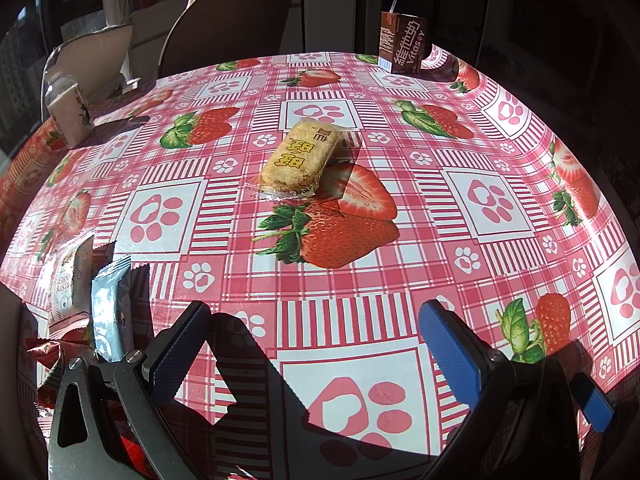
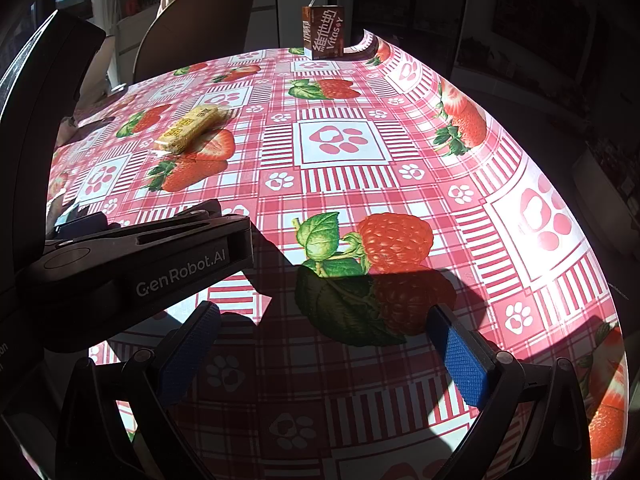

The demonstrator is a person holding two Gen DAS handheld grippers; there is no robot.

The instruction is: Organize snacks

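Note:
A yellow wrapped rice cracker [image 1: 298, 158] lies alone mid-table on the strawberry tablecloth [image 1: 400, 272]; it also shows in the right wrist view [image 2: 188, 129] at the far left. A brown Vitasoy drink carton [image 1: 403, 42] stands at the far edge, also seen from the right wrist [image 2: 323, 31]. Several snack packets, one light blue [image 1: 110, 312], one white [image 1: 70, 280] and red ones [image 1: 56, 356], lie at the lower left. My left gripper [image 1: 316, 334] is open and empty, short of the cracker. My right gripper [image 2: 326, 342] is open and empty over bare cloth.
A white carton with a clear cap [image 1: 68, 110] stands at the far left table edge. Chairs [image 1: 224, 20] stand behind the table. The left gripper's black body [image 2: 132, 264] fills the left of the right wrist view. The table edge [image 2: 560, 184] curves down the right.

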